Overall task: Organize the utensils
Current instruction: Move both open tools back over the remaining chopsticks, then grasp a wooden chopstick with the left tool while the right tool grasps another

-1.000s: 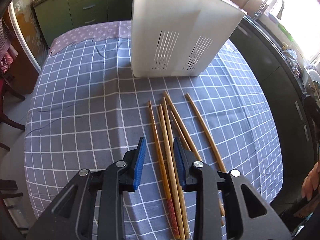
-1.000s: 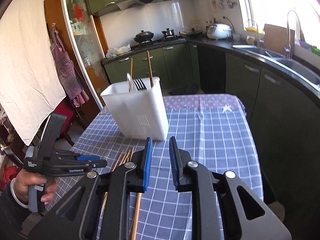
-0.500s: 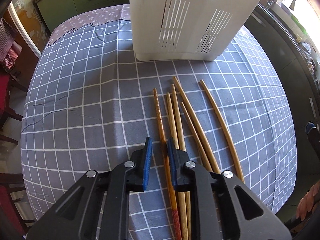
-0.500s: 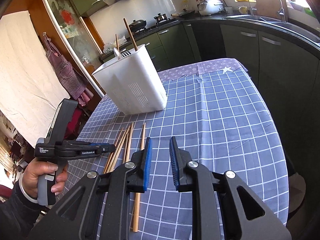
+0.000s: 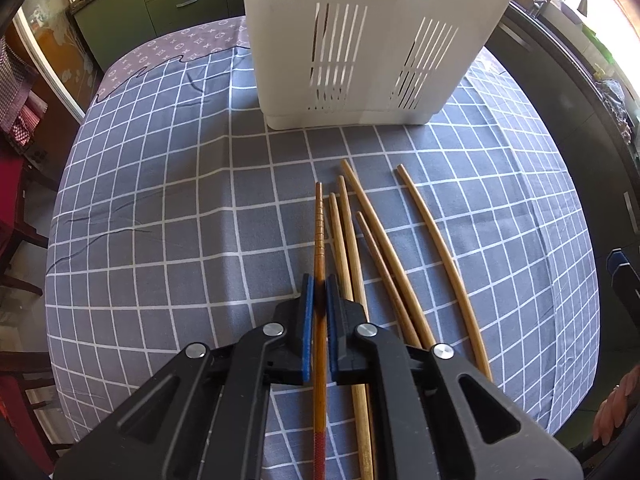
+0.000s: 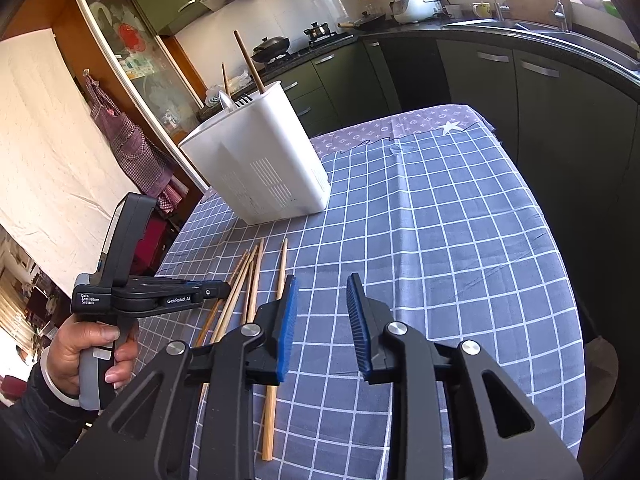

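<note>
Several wooden chopsticks (image 5: 376, 248) lie side by side on the checked tablecloth (image 5: 160, 200) in front of a white slotted utensil holder (image 5: 360, 40). My left gripper (image 5: 318, 292) is shut on the leftmost, darker ridged chopstick (image 5: 319, 232), which has a red end near me. In the right wrist view the holder (image 6: 260, 168) stands upright with chopsticks, a spoon and a fork in it. My right gripper (image 6: 320, 300) is open and empty above the cloth, right of the chopsticks (image 6: 252, 276). The left gripper also shows there (image 6: 224, 290).
The table's right edge drops off towards dark green kitchen cabinets (image 6: 520, 80) and a sink. A red chair (image 5: 16, 184) stands at the left side. A patterned purple cloth (image 6: 420, 124) covers the far end of the table.
My left gripper moved forward and down over the leftmost chopstick and closed on it. My right gripper tilted down towards the table and stayed open.
</note>
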### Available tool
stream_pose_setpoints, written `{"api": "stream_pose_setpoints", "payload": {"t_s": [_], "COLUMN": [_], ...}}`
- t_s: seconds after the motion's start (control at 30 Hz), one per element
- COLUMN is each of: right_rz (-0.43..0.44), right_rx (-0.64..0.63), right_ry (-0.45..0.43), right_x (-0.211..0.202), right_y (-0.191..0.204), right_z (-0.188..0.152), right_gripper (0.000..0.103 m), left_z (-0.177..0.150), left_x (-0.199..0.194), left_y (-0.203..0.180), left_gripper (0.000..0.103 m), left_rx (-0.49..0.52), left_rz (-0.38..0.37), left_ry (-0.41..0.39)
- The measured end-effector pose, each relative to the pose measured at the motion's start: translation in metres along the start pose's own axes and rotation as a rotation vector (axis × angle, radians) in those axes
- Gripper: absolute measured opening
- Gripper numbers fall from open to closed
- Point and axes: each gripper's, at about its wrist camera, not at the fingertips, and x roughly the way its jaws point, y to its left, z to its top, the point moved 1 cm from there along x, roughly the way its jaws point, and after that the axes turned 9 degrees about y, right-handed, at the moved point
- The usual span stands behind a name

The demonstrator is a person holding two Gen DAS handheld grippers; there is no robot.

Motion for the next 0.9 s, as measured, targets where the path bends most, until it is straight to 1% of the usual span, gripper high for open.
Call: {"api": "stream_pose_setpoints", "payload": {"t_s": [0.13, 0.27, 0.4, 0.53, 0.63, 0.9], "right_rz": [-0.010, -0.015, -0.047, -0.101, -0.144, -0.241], "right_rx": [-0.019, -0.059, -0.134, -0.212, -0.262, -0.326], "right_ry": [0.010, 0.044, 0.099, 0.180, 0.230, 0.295], "right_x": [0.003, 0.016, 0.038, 0.074, 0.100, 0.151], "right_y": [0.004, 0.016, 0.035, 0.053, 0.065, 0.087], "right_z": [0.004, 0.009, 0.013, 0.015, 0.018, 0.030], "right_gripper": [0.027, 0.027, 0.027, 0.027, 0.027, 0.027], "left_z": [0.000, -0.003, -0.009, -0.016, -0.018, -0.019], "left_x": [-0.027, -0.060, -0.089, -0.110, -0.121, -0.130], "left_y": [0.006, 0.008, 0.011, 0.014, 0.015, 0.017], "left_gripper": [0.006, 0.006, 0.006, 0.006, 0.006, 0.006], "left_rx": [0.002, 0.012, 0.015, 0.016, 0.025, 0.030], "left_rz": [-0.004, -0.006, -0.024, -0.035, -0.035, -0.042], "left_ry": [-0.070, -0.157, -0.233, -0.298, -0.332, -0.367]}}
